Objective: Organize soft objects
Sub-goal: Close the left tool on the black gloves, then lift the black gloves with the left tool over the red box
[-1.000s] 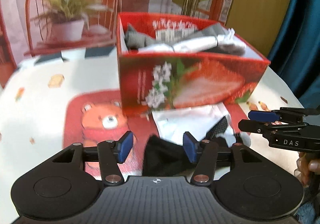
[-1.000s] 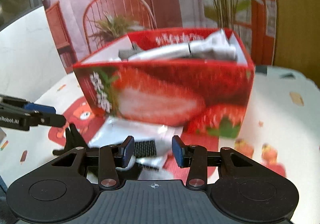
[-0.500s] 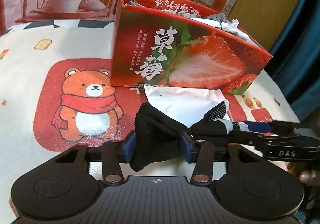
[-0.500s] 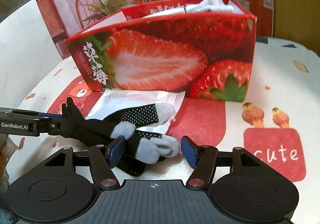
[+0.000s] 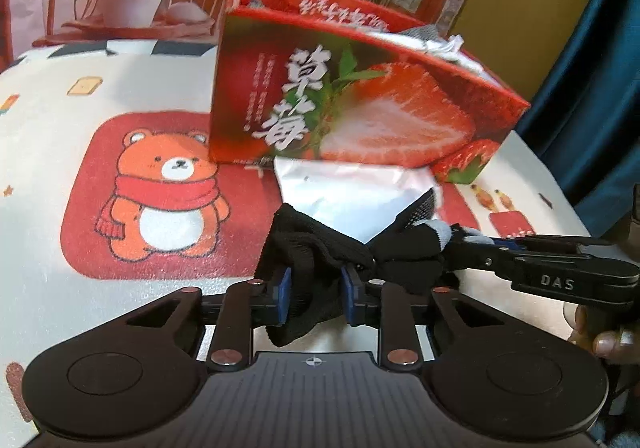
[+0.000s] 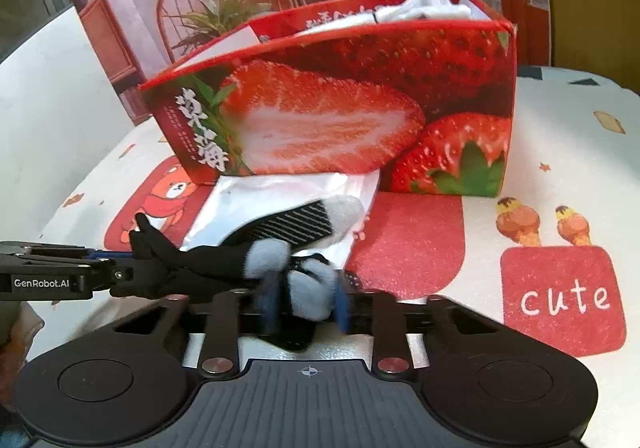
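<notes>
Left gripper [image 5: 314, 294]: closing, clamped on the sock's [image 5: 316, 260] black cuff.
Right gripper [image 6: 306, 298]: closing on its grey toe (pads blurred).

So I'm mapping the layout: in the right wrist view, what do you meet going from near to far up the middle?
right gripper closing on the grey sock toe → white plastic bag → strawberry box → white socks in the box
</notes>
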A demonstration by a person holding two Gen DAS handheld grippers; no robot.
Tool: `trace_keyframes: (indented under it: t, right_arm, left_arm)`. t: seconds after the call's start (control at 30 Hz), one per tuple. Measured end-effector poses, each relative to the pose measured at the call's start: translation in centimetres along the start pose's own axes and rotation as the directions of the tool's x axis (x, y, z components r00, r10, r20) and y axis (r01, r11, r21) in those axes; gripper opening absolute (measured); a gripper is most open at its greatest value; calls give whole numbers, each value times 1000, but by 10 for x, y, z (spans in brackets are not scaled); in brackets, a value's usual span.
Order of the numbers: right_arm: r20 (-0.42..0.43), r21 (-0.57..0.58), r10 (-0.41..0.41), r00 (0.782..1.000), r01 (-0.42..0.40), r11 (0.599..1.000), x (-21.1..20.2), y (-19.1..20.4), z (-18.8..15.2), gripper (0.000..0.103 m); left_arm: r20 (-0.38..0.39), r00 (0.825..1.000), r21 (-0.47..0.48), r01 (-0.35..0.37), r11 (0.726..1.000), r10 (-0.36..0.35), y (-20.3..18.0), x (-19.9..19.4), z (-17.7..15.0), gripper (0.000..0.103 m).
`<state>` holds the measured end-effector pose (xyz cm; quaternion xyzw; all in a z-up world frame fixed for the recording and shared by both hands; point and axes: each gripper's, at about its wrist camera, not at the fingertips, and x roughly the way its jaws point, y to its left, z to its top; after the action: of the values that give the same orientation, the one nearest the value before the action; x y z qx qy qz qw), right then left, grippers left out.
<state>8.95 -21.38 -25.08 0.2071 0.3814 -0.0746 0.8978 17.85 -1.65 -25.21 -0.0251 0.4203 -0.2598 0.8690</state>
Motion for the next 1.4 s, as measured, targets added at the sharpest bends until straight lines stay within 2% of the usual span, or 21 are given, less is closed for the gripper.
trace_keyframes:
  t: [0.17, 0.33, 0.47, 0.7, 0.87, 1.07, 1.4]
  right_arm:
    - [27, -15, 17, 1000, -16, 1000, -7, 5, 5, 13]
    - [62, -23, 35, 997, -34, 999, -16, 9, 12, 13]
    - [102, -30, 44, 994, -41, 999, -24, 12, 21, 13]
    - [131, -15, 35, 991, -33, 999, -32, 6, 28, 12]
    - [171, -1, 43, 984, -43, 999, -43, 5, 33, 12]
    - [259, -26, 60, 964, -55, 998, -62, 10, 57, 12]
    - [364, -72, 52, 930, -27, 997, -71, 8, 126, 12]
  left_arm:
    - [34, 999, 14, 5, 1000, -5, -5, -12, 4, 23]
    - [71, 997, 1, 15, 1000, -15, -5, -25, 12, 12]
    - [108, 994, 10, 26, 1000, -27, -7, -33, 21, 12]
    - [90, 995, -23, 41, 999, -38, -4, -30, 16, 10]
    - [120, 992, -26, 53, 998, -49, -4, -37, 21, 10]
    - [199, 978, -17, 71, 997, -66, -10, -54, 44, 10]
    - [314, 947, 27, 63, 998, -68, -25, -58, 106, 10]
